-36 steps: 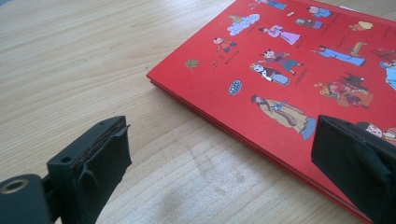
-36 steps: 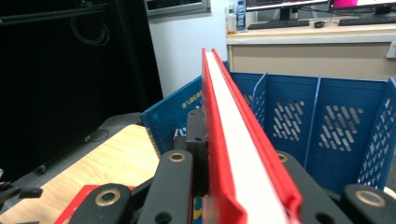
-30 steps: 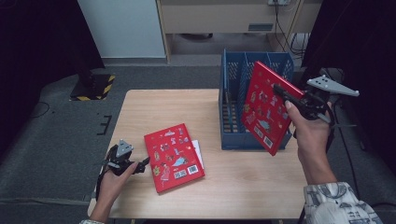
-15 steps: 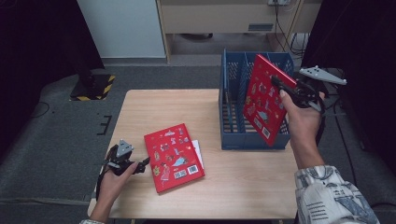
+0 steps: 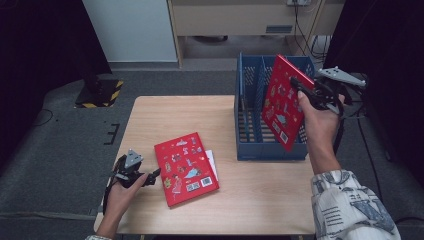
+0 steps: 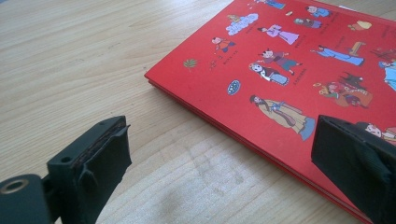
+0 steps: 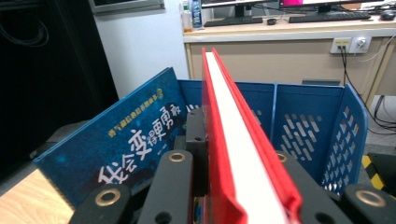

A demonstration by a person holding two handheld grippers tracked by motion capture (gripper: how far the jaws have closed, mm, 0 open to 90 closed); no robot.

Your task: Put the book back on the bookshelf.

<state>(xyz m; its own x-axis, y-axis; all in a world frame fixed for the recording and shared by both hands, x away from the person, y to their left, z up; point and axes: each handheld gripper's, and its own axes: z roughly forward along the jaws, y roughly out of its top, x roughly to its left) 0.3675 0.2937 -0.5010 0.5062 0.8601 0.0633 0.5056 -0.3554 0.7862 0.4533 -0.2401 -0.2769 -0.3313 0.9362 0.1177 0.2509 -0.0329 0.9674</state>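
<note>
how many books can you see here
3: a red book clamped in the right gripper above the blue rack; a red book flat on the table; a blue book leaning in the rack. More may be hidden.

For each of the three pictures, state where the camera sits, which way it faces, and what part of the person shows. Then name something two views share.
High view: fixed above the table, looking forward and down; both forearms, left tool and right tool show.
Left gripper view: rides the left tool, looking between its open jaws at the flat red book.
Right gripper view: rides the right tool, looking along the held red book into the blue rack.
Shared: high and right gripper views both show the rack and held book.
</note>
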